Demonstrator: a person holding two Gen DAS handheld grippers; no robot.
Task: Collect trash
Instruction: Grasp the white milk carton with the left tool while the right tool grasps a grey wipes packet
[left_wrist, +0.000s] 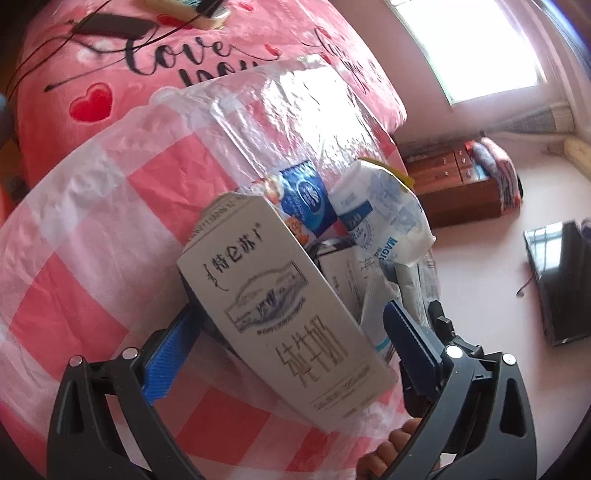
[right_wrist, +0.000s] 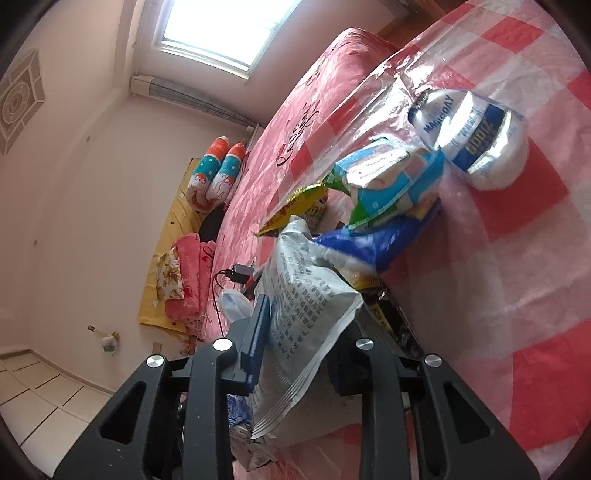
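In the left wrist view my left gripper (left_wrist: 293, 308) is shut on a grey-beige milk carton (left_wrist: 280, 306) that lies slantwise between its blue pads (left_wrist: 173, 343). The carton's top pokes toward the mouth of a clear plastic bag (left_wrist: 280, 107) lying on the bed, which holds a blue packet (left_wrist: 303, 199) and a white pouch (left_wrist: 380, 214). A person's fingers (left_wrist: 399, 439) show below the carton. In the right wrist view my right gripper (right_wrist: 314, 317) is shut on a grey printed wrapper (right_wrist: 306, 306). Beyond it the clear bag (right_wrist: 399, 85) holds the white pouch (right_wrist: 469, 129) and coloured packets (right_wrist: 391, 177).
The pink-and-white checked sheet (left_wrist: 92, 240) covers the bed, with a pink blanket (left_wrist: 110, 66) farther back. Cables and a charger (right_wrist: 240, 273) lie on the bed, pillows (right_wrist: 218, 173) beside it. A wooden cabinet (left_wrist: 458, 188) and a black unit (left_wrist: 557, 284) stand on the floor.
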